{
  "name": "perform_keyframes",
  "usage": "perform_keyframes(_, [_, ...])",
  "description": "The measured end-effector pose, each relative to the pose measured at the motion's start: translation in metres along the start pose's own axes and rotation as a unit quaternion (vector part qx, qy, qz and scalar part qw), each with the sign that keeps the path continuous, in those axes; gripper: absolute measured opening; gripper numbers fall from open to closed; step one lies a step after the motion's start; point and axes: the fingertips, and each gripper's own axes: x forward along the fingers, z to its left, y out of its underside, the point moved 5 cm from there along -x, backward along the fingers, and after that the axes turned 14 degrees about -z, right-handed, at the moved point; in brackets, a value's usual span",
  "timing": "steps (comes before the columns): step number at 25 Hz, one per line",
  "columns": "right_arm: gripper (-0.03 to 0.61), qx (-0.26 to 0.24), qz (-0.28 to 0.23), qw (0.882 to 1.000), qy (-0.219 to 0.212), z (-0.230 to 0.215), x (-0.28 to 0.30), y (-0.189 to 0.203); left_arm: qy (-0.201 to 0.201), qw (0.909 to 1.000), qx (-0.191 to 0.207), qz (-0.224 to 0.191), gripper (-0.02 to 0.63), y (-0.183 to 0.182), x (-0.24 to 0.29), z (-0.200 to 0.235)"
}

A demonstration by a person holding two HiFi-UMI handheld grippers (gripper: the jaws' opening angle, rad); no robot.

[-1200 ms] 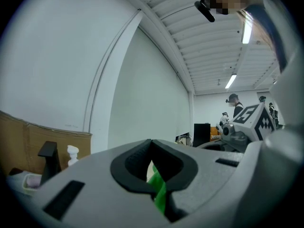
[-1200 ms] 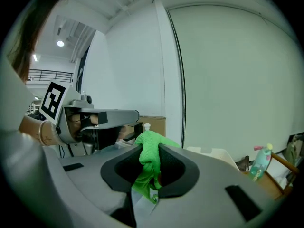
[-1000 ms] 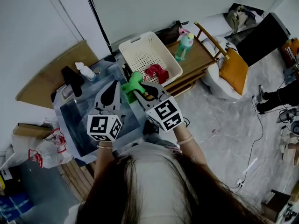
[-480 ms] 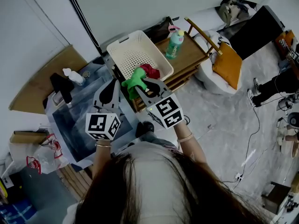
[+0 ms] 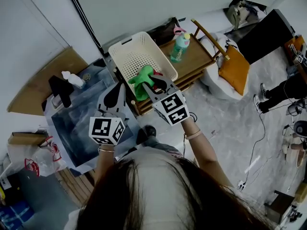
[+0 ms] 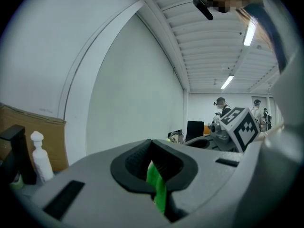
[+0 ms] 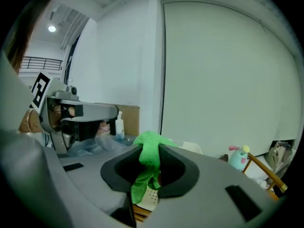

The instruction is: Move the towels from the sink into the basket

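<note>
**A:** Where is the green towel (image 5: 139,80), and by what is it held?

**B:** It is pinched between the jaws of the right gripper (image 5: 153,83). A bunched top is seen above the pads, and the rest hangs down through them.

**A:** Which way does the basket (image 5: 125,43) lie from that grip?

**B:** It lies straight ahead and beneath. In the head view the towel is seen over the basket's near end, just beside the red towel (image 5: 158,74) lying inside. The basket's long axis runs away from the person, roughly in line with the gripper. Release is judged to need little further reach, if any.

**A:** How is the arm posed?

**B:** The right forearm is stretched forward and the jaws are pointed away from the body.

**A:** And the left gripper (image 5: 115,91)?

**B:** It is kept back over the sink (image 5: 76,123), apart from the basket, with its tips pressed together. A green sliver is seen in the slit between them. Whether it is nipped there or only seen beyond cannot be told.
</note>
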Motion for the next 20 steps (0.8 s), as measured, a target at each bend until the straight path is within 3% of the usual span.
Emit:
perform_keyframes(13, [0.100, -0.029, 0.055, 0.998, -0.015, -0.034, 0.049, 0.040, -0.023, 0.9997, 0.005, 0.003, 0.006, 0.004, 0.003, 0.005])
perform_keyframes(20, [0.100, -0.050, 0.109, 0.992, -0.038, -0.045, 0.077, 0.074, -0.048, 0.9988, 0.009, 0.005, 0.006, 0.007, 0.000, 0.010])
